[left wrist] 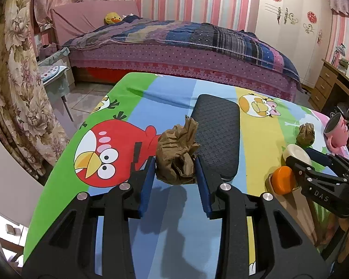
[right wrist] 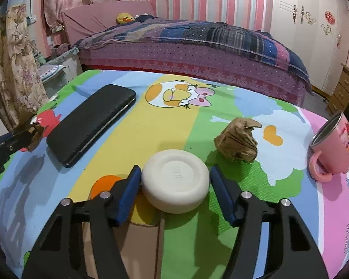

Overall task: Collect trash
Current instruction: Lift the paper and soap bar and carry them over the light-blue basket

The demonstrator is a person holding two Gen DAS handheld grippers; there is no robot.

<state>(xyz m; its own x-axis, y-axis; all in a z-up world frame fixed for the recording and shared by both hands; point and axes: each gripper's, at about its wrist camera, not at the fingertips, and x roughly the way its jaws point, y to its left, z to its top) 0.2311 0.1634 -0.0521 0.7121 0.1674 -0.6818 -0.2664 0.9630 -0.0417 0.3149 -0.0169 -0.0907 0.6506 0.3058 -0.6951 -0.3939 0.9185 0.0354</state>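
- A bed is seen beyond the far edge of the table, with a strip of floor between on the left.
- The table is covered by a cartoon-bird cloth; a pink mug stands at its right edge.
- A black case lies left of centre.
- One crumpled brown paper is clamped by the left gripper; another lies free.
- A white puck is bracketed by the right gripper, only the left pad touching.

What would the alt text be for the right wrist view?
The right gripper straddles a white round puck, with a gap at its right pad. Behind it on the cartoon tablecloth lie a crumpled brown paper ball, a black case and a pink cup.
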